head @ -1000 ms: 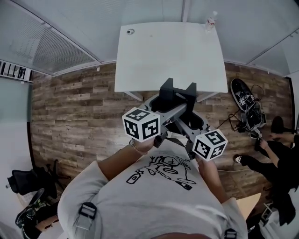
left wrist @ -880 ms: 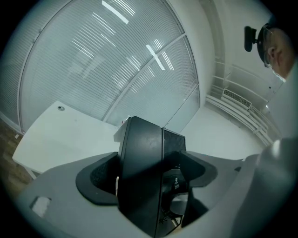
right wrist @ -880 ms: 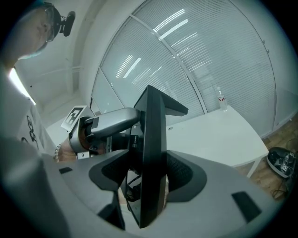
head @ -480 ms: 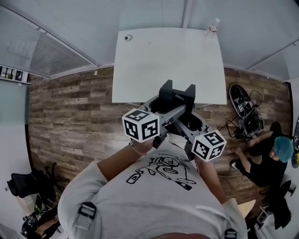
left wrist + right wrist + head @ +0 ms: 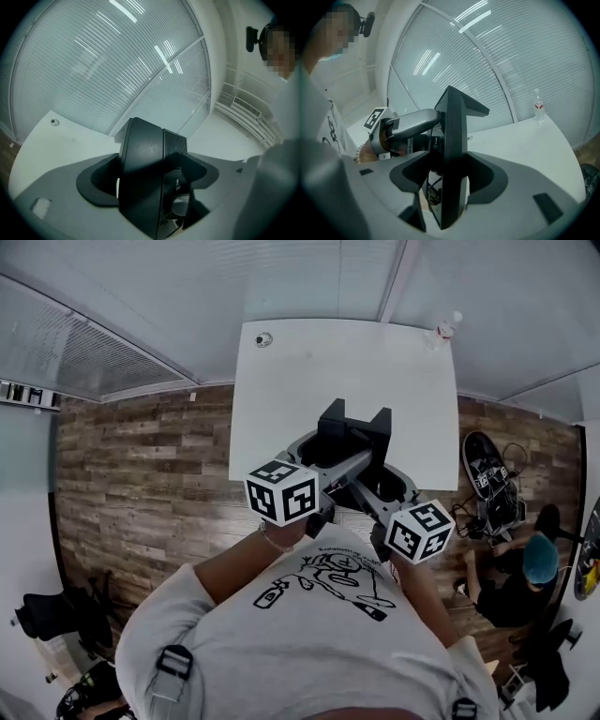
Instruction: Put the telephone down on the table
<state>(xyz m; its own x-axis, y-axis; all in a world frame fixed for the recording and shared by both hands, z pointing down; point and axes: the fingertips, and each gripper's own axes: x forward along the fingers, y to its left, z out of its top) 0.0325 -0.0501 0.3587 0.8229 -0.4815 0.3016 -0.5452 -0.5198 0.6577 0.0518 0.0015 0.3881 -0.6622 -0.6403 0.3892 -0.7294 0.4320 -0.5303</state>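
A black telephone [image 5: 354, 430] hangs in the air between my two grippers, over the near edge of the white table [image 5: 281, 409]. My left gripper [image 5: 328, 448] is shut on its left side and my right gripper [image 5: 382, 457] on its right side. In the left gripper view the telephone [image 5: 143, 159] fills the gap between the jaws of the left gripper [image 5: 152, 192]. The right gripper view shows the telephone [image 5: 453, 140] edge on, upright between the jaws of the right gripper [image 5: 450, 187], with the left gripper's grey body [image 5: 410, 123] behind it.
A clear bottle [image 5: 448, 329] stands at the table's far right corner, and a small round object [image 5: 263, 338] lies at its far left corner. On the wooden floor at the right are shoes and cables [image 5: 492, 486] and a seated person [image 5: 525, 582]. Glass walls with blinds stand behind the table.
The table has come closer and now lies under the telephone. Both grippers keep the same hold on it. The seated person at the right has come further into view.
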